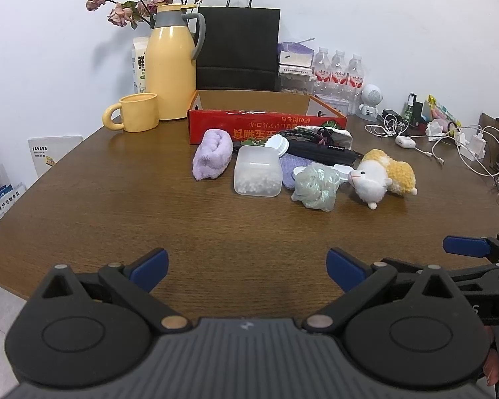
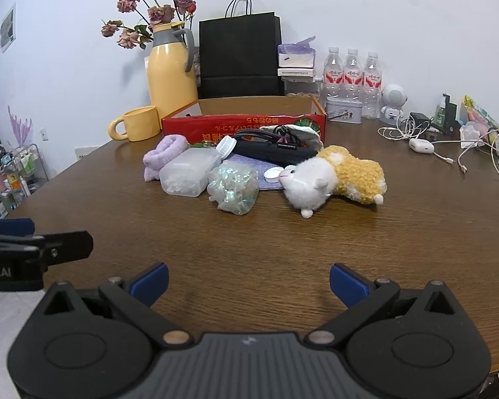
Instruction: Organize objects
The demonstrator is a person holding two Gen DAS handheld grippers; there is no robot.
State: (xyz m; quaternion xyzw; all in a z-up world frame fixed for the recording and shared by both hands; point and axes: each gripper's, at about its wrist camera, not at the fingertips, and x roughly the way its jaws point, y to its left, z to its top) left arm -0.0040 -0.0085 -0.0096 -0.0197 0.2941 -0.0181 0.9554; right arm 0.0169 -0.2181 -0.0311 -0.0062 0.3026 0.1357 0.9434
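Note:
A red cardboard box (image 1: 266, 126) (image 2: 243, 123), open on top, stands on the brown table. In front of it lie a rolled lilac towel (image 1: 213, 154) (image 2: 163, 154), a clear plastic container (image 1: 257, 174) (image 2: 188, 173), a crinkly greenish bundle (image 1: 316, 186) (image 2: 233, 188), a black pouch (image 1: 319, 151) (image 2: 276, 151), a white lid (image 1: 277, 144) (image 2: 226, 146) and a white-and-yellow plush animal (image 1: 382, 178) (image 2: 332, 176). My left gripper (image 1: 248, 267) is open and empty, well short of the pile. My right gripper (image 2: 249, 282) is open and empty too, beside the left one.
A yellow jug (image 1: 171, 63) and yellow mug (image 1: 138, 116) stand left of the box. A black paper bag (image 1: 238, 46) and water bottles (image 1: 337, 73) stand behind it. Cables and chargers (image 1: 449, 139) lie at the right. The table's near edge curves at lower left.

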